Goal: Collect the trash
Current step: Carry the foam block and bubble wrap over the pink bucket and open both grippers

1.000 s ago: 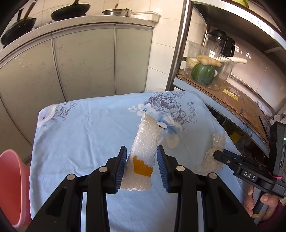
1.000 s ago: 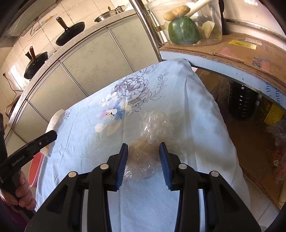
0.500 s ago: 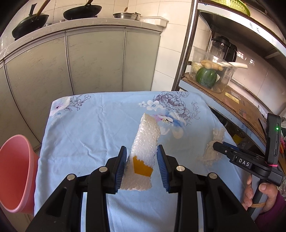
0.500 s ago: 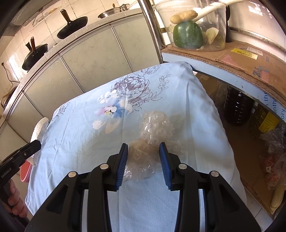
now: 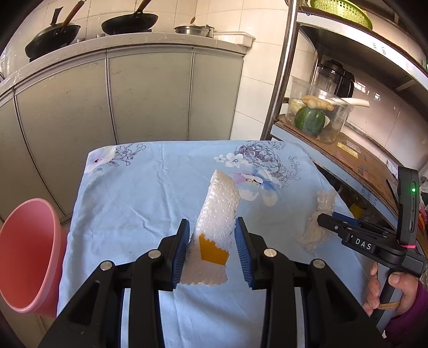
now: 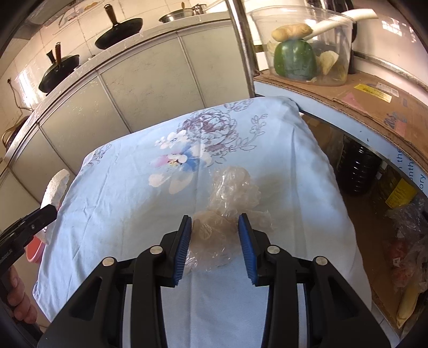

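Left gripper point(image 5: 212, 250): jaws closed on a white foam block point(image 5: 217, 218) with an orange label, both blue pads pressed against its lower sides. The block tilts away from the camera, its near end held clear of the cloth.

Right gripper point(image 6: 215, 247): jaws part-way closed around a crumpled clear plastic wrap point(image 6: 227, 206). The pads sit at either side of the wrap's near portion and appear to pinch it, though the film is thin and contact on the right pad is hard to judge. The far part of the wrap bunches beyond the fingertips, on or just above the cloth.

Support: a counter covered by a light-blue floral cloth point(image 5: 139, 192). In the left wrist view, the right gripper and the wrap lie near the cloth's right edge, well apart from the foam block; a hand point(image 5: 393, 289) in a purple sleeve grips the handle.

Surroundings: a pink bin point(image 5: 29, 257) stands beside the counter's left edge, below cloth level. Behind the counter, grey cabinet doors point(image 5: 149, 93) carry a worktop with two black woks point(image 5: 128, 24) and a steel pot. To the right, a metal shelf rack point(image 6: 347, 96) lined with cardboard holds a clear tub point(image 6: 307, 45) containing a green vegetable and a piece of ginger.
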{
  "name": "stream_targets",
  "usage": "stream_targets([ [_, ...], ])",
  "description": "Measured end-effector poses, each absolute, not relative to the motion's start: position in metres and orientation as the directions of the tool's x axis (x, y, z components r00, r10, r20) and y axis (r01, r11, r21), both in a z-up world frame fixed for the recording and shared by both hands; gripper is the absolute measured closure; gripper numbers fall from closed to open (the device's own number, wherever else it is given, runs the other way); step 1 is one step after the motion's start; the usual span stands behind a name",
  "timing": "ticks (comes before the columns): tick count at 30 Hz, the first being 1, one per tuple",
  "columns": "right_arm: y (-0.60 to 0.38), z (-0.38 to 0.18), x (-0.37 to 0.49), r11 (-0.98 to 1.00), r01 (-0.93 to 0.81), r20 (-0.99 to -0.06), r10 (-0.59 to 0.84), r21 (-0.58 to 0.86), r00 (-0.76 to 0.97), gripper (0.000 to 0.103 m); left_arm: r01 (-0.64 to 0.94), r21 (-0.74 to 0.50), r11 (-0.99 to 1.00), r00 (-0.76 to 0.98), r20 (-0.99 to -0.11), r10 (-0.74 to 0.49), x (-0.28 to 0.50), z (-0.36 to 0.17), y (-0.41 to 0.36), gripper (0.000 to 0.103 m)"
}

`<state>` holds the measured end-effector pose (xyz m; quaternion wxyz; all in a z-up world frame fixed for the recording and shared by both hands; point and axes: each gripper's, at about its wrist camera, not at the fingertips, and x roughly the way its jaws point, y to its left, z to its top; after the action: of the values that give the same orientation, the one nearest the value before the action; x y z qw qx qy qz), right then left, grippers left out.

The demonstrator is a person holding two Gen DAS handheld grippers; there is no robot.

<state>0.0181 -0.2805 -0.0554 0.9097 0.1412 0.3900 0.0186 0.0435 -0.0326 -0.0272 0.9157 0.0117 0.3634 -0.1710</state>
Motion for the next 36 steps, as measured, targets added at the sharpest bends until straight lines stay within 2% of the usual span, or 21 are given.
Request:
stream_targets([
  [22,-0.177,-0.032,0.024,0.939,-0.225,-0.690,0.345,0.261,0.636,0.066,0.189,-0.134,0.973,0.741,-0.630,-0.231,0.034,-0.023,0.029,0.069],
  [36,-0.093,-0.015,0.046,0.871,-0.406,-0.677,0.477,0.278,0.560,0.066,-0.001,-0.139,0.990,0.785,-0.614,-0.086,0.023,-0.019,0.105,0.069],
])
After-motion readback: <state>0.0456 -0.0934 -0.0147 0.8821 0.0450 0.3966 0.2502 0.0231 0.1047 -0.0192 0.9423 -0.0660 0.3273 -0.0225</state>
